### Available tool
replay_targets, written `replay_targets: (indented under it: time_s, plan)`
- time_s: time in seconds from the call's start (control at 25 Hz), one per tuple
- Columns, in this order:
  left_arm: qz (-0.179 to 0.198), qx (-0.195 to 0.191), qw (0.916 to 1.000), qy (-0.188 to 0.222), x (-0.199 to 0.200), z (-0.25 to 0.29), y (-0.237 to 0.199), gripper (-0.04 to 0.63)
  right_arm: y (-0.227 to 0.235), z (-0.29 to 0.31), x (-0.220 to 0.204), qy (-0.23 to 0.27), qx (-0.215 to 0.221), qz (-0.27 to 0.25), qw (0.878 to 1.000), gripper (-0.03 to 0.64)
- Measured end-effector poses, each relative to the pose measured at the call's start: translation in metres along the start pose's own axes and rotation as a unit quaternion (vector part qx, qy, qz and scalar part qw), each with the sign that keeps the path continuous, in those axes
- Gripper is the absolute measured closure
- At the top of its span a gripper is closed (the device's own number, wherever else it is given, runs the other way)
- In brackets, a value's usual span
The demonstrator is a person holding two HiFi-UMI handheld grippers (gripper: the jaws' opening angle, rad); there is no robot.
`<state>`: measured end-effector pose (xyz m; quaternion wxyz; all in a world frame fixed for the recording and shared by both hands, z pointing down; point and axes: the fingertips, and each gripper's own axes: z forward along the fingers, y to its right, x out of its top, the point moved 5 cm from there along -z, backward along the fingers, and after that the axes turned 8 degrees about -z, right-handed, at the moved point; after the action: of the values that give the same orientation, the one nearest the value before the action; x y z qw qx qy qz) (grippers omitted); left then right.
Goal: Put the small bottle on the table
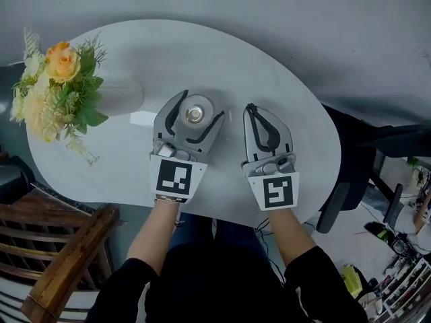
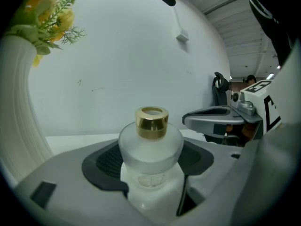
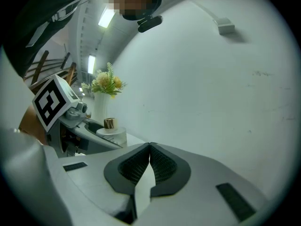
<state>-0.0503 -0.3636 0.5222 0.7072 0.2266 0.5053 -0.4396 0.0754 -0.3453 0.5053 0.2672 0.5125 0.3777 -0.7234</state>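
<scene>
The left gripper [image 1: 200, 108] stood wide, its dark ribbed pads clamped on the small frosted-glass bottle with the gold cap [image 2: 150, 145]. The bottle was held upright over the middle of the white oval table [image 1: 289, 93]. The right gripper [image 3: 149, 146], just beside it, was closed tip to tip with nothing between the jaws. Whether the bottle's base touched the tabletop could not be determined. Judged status: carrying nearly complete; set-down and release remained. Bare tabletop lay ahead and to the right, with the near edge under the wrists. The white ribbed vase of yellow flowers [image 1: 118, 94] stood near on the left, where clearance was tighter.
</scene>
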Motion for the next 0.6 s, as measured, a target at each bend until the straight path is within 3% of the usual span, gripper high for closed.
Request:
replay_targets:
  time_s: [0.6]
  plan:
    - [0.002, 0.002, 0.9996, -0.03, -0.023, 0.023, -0.014, 0.261, -0.006, 0.021, -0.028, -0.04, -0.005, 0.012, 0.999, 0.594]
